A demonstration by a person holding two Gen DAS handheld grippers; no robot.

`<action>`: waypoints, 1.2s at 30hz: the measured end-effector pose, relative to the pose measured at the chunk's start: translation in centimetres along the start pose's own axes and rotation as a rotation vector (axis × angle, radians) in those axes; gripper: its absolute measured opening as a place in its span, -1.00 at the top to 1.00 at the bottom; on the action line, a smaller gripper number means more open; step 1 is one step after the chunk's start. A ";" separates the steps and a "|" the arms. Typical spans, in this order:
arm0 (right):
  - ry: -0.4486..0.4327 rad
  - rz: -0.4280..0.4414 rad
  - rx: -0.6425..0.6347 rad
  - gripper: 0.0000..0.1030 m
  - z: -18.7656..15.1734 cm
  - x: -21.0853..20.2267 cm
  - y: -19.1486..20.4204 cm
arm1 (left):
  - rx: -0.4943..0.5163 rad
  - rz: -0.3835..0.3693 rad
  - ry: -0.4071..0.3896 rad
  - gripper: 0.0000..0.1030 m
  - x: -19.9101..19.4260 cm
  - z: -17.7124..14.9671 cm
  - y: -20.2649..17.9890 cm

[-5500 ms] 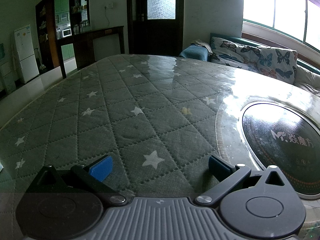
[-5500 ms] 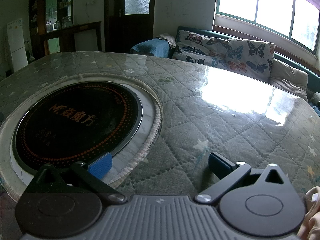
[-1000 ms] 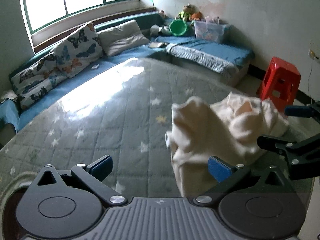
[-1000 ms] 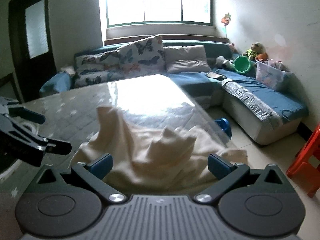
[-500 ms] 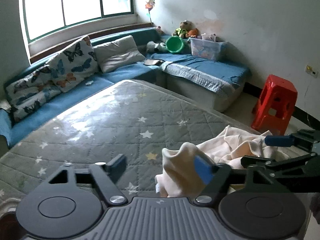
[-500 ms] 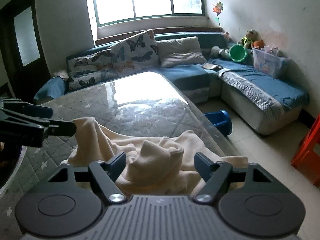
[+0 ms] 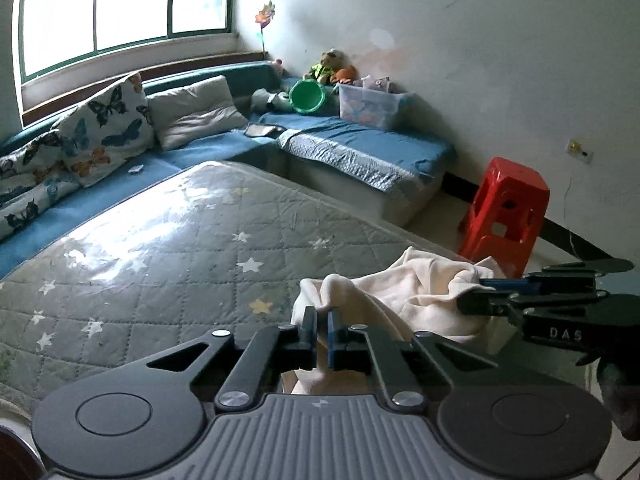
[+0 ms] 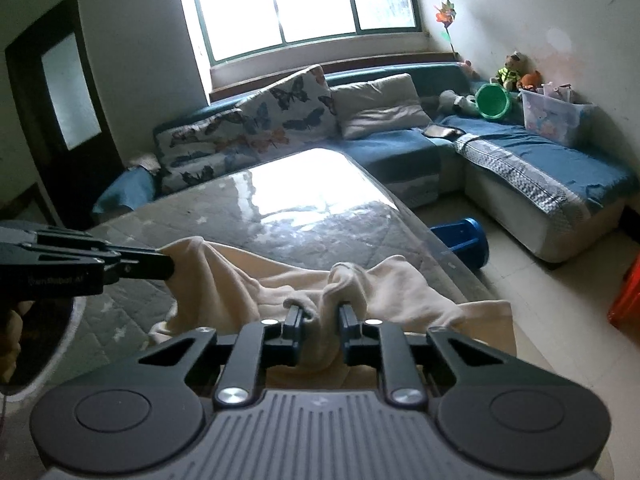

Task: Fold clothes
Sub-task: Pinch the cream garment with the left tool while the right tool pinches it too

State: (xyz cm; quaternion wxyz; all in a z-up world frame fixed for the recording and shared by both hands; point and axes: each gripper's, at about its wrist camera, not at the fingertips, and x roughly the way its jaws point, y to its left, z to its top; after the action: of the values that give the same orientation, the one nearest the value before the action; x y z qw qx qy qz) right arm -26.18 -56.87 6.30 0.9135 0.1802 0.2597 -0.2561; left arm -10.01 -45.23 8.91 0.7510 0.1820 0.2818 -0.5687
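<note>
Cream-coloured garment [image 8: 392, 292] lies crumpled at the near corner of the table [image 7: 168, 248], on its grey quilted cover with white stars, and one part hangs over the table edge. Both grippers hold it. The left gripper [image 7: 322, 322] has its two fingers pressed almost together on a thin raised fold of the cloth, at the side of the heap that faces the table middle. The right gripper [image 8: 320, 320] has a thicker bunch of the fabric between its fingers; the jaws are closing on it and the pads already touch the cloth on both sides. In the right wrist view the left gripper shows from the side, its tip pinching a lifted peak of the garment. In the left wrist view the right gripper shows at the far end of the heap.

Past the table edge a blue stool [image 8: 464, 240] lies on the floor, and a red plastic stool [image 7: 504, 212] stands near the wall. Further back a blue corner sofa [image 8: 400, 148] carries butterfly cushions [image 8: 256, 128], a green bucket [image 8: 494, 100], a clear storage box [image 7: 372, 106] and plush toys [image 7: 332, 66]. Behind the sofa is a bright window [image 8: 304, 0].
</note>
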 end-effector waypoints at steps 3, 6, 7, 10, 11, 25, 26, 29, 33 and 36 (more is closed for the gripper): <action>-0.038 0.031 -0.009 0.73 0.4 -1.3 0.4 | -0.003 0.020 -0.034 0.91 -1.5 0.0 0.6; -0.080 0.061 -0.026 0.74 1.6 -2.5 1.3 | -0.017 0.044 -0.064 0.91 -3.0 0.2 1.6; -0.094 0.075 -0.032 0.74 2.2 -2.8 1.7 | -0.021 0.058 -0.072 0.91 -3.4 0.3 2.0; -0.132 0.108 -0.060 0.74 4.2 -3.1 3.3 | -0.050 0.098 -0.096 0.91 -4.7 0.9 3.5; -0.141 0.119 -0.073 0.75 4.9 -2.9 3.9 | -0.065 0.115 -0.107 0.91 -5.3 1.1 4.2; -0.333 0.379 -0.202 0.75 13.3 -2.6 16.3 | -0.173 0.387 -0.358 0.91 -20.7 1.4 12.5; -0.337 0.403 -0.219 0.75 13.2 -2.9 17.1 | -0.175 0.397 -0.367 0.91 -22.0 0.9 12.7; -0.316 0.464 -0.290 0.75 12.1 -3.6 19.2 | -0.157 0.427 -0.370 0.91 -25.1 -1.7 12.6; -0.224 0.549 -0.400 0.75 8.6 -4.7 21.6 | -0.140 0.449 -0.307 0.91 -27.5 -6.4 11.8; -0.122 0.599 -0.447 0.75 5.7 -5.5 22.2 | -0.165 0.429 -0.236 0.90 -28.1 -10.1 10.8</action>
State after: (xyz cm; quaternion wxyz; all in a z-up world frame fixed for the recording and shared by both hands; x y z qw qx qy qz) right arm -15.60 -39.61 18.34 0.9785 0.0287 0.1901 0.0751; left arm -7.27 -15.05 18.28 0.8945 0.1081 0.1927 -0.3888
